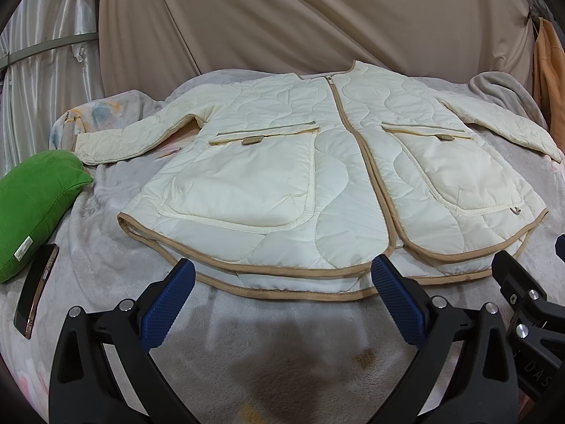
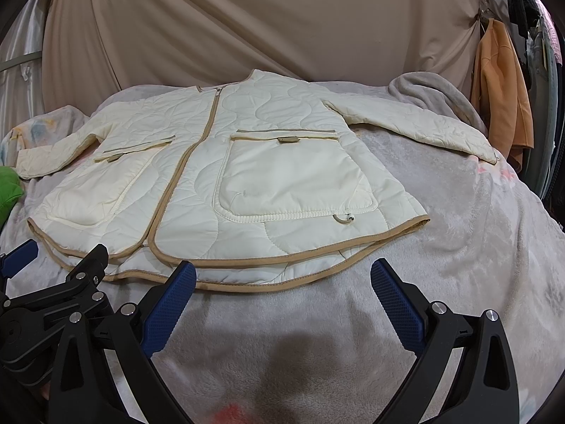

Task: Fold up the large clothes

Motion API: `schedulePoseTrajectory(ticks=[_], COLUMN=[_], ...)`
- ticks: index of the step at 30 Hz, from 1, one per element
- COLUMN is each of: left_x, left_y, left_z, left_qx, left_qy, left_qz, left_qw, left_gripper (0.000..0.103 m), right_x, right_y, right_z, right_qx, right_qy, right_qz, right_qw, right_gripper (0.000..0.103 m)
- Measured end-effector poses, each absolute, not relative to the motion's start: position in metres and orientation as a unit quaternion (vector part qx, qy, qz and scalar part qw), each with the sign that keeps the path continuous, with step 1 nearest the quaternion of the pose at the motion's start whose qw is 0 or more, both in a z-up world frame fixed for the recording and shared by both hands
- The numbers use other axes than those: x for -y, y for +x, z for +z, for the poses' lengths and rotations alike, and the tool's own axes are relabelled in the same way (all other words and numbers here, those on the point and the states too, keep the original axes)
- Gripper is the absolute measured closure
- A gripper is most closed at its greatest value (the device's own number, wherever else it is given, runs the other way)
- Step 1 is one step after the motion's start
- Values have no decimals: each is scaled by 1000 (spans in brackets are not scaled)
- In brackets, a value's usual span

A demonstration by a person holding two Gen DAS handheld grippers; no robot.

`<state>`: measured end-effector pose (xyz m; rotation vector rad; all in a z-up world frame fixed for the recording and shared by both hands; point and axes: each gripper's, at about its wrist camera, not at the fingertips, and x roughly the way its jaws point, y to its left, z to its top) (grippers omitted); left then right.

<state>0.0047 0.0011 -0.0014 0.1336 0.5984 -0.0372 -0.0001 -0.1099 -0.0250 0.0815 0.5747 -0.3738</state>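
A cream quilted jacket (image 1: 317, 162) with tan trim lies flat, front up and zipped, on a grey fleece blanket (image 1: 247, 346), sleeves spread to both sides. The same jacket (image 2: 226, 183) fills the middle of the right wrist view. My left gripper (image 1: 282, 275) hovers open just short of the jacket's hem, near its middle, with nothing between its blue pads (image 1: 166, 304). Open and empty too, my right gripper (image 2: 282, 275) sits before the hem's right part. Each gripper shows at the edge of the other's view.
A green cushion (image 1: 35, 208) and a phone (image 1: 35, 289) lie at the blanket's left edge. A beige curtain (image 1: 300, 17) hangs behind the bed. An orange garment (image 2: 501, 92) hangs at the right. The blanket (image 2: 476, 247) drops away on the right side.
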Motion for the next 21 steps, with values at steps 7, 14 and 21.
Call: schedulePoseTrajectory(ticks=[7,14,21], left_x=[-1,-1,-6], left_y=[5,5,3], left_z=[-1,-1,0], left_qx=[-294,-295,-303], left_qy=[66,66,51], left_qz=[-18,-18,-56], left_qw=[953,953,950], left_gripper=[6,6,5], right_x=[109,110,126], right_y=[0,0,1], right_z=[-25,-26,-26], right_qx=[-282,-282,-307], right_qy=[39,39,88], right_qz=[-184,-184,-130], right_qw=[941,941,939], right_gripper=[5,5,5])
